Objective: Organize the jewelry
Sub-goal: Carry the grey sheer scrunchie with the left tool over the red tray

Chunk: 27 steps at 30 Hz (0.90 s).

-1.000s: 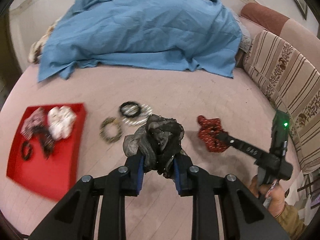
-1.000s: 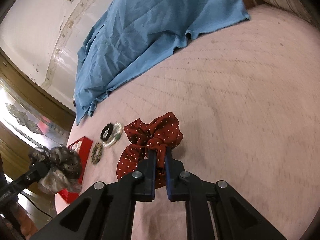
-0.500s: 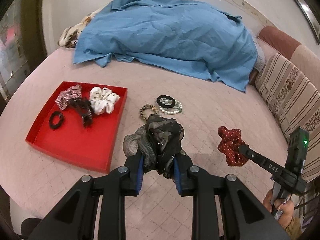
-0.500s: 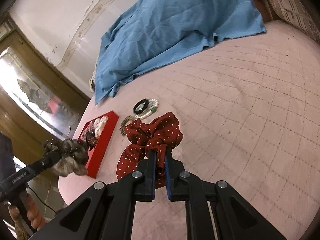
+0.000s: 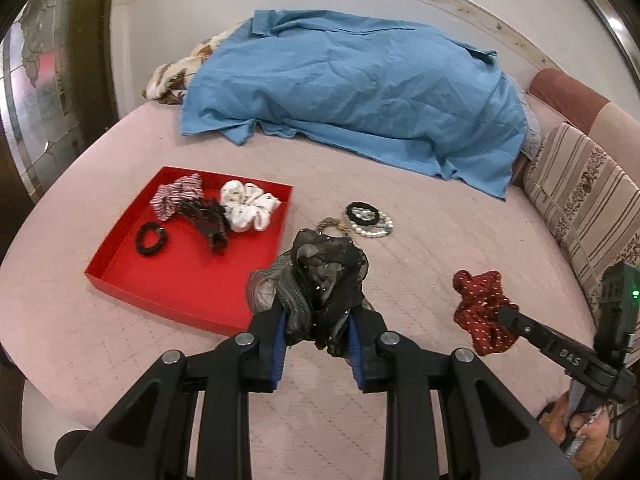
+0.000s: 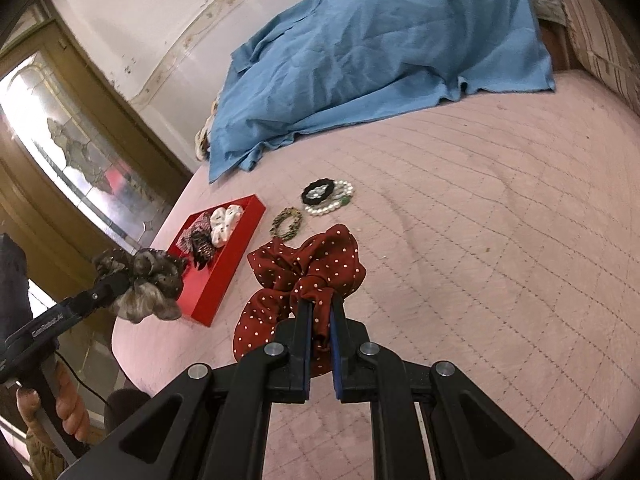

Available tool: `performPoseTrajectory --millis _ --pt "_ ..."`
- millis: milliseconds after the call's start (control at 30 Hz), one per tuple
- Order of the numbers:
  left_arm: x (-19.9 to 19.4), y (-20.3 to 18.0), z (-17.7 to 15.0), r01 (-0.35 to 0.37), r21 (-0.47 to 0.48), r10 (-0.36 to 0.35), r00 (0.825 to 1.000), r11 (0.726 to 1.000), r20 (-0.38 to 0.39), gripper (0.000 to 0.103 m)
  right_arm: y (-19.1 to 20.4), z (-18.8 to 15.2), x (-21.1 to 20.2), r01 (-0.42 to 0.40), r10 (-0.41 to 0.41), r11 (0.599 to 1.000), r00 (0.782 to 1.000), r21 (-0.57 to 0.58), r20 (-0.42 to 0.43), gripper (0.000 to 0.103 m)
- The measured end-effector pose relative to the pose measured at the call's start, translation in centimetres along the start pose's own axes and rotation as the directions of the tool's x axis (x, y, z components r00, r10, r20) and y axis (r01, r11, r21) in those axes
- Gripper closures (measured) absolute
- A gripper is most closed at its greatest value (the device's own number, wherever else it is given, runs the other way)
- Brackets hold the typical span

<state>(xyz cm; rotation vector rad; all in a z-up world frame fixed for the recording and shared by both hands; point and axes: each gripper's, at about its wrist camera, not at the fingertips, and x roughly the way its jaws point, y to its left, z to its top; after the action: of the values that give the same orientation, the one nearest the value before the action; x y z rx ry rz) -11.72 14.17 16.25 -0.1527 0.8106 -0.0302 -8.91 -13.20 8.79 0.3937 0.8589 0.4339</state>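
Four hair ties lie in the red tray [image 5: 120, 258]; three bracelets [image 5: 368, 220] wait on the bed. Left tool [image 5: 318, 334] grips a dark scrunchie [image 5: 320, 276], right tool [image 6: 320, 322] a red scrunchie [image 6: 304, 268].

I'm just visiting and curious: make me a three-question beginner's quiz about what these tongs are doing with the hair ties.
1. True or false: the left tongs grip the red dotted scrunchie.
2. What colour is the tray?
3. The pearl bracelet lies: A) in the tray B) on the bedspread C) in the right tongs.

Key: 1 false, they grip the dark grey scrunchie; 2 red; 3 B.
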Motion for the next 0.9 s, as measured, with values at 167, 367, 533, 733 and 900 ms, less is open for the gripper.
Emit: performPoseTrajectory --millis 167,367,533,733,900 --pt "-0.1 2.5 -0.2 -0.049 -0.018 0.049 0.999 0.999 0.02 0.078 2.0 0.1 0.4 0.004 -0.005 0.999 1.0 -0.052 -0.019 0.094" --pt "1.0 7.9 0.5 -0.137 -0.024 0.137 0.99 0.99 0.033 0.076 4.9 0.6 2.3 0.002 -0.01 0.994 0.998 -0.113 -0.068 0.094" --pt "3.6 12.9 1.4 -0.19 -0.075 0.191 0.982 0.979 -0.001 0.076 8.1 1.4 4.7 -0.017 -0.001 0.986 0.994 -0.165 -0.108 0.094" --pt "7.1 18.1 3.1 -0.158 -0.193 0.153 0.987 0.968 -0.041 0.076 13.1 2.5 8.9 -0.061 0.023 0.966 0.988 -0.25 -0.152 0.094" --pt "9.3 18.9 4.4 -0.19 -0.165 0.185 0.982 0.968 -0.046 0.076 17.0 3.0 13.3 -0.085 0.026 0.947 0.982 -0.31 -0.189 0.094"
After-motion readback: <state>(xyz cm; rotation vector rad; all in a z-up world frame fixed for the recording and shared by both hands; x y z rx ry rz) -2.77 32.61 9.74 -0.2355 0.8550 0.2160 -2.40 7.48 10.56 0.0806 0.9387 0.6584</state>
